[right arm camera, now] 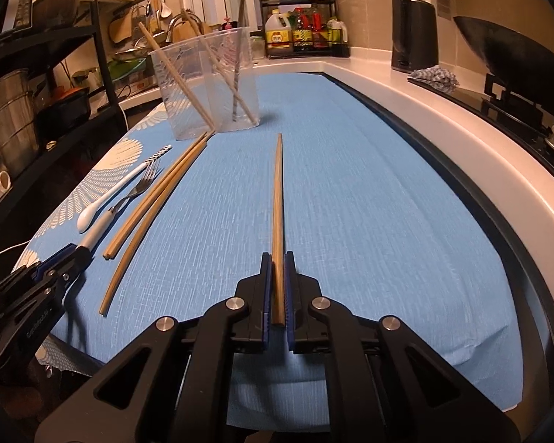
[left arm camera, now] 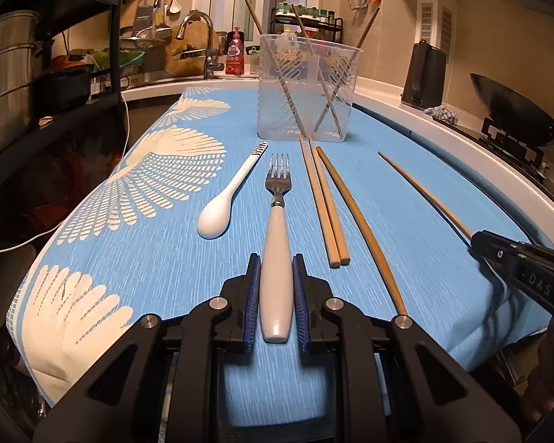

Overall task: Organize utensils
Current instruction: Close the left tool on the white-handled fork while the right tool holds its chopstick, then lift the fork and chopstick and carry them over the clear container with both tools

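A fork [left arm camera: 277,184] with a white handle lies on the blue cloth [left arm camera: 406,258], tines pointing away. My left gripper [left arm camera: 276,262] is shut on its handle, a blue pad against each side. My right gripper [right arm camera: 277,258] is shut on the near end of a wooden chopstick [right arm camera: 277,192], which points away over the cloth. A white spoon [left arm camera: 221,206] lies left of the fork. To the fork's right lie a pair of chopsticks [left arm camera: 323,203] and a single one [left arm camera: 362,232]. A clear plastic container [left arm camera: 306,88] at the far end holds several chopsticks.
A black shelf rack [left arm camera: 55,85] with metal pots stands to the left, and a white cable [left arm camera: 125,122] hangs beside it. A sink faucet [left arm camera: 199,33] is behind the container. A black kettle [right arm camera: 413,33], a crumpled rag [right arm camera: 434,75] and a wok [right arm camera: 506,55] on the stove line the right counter.
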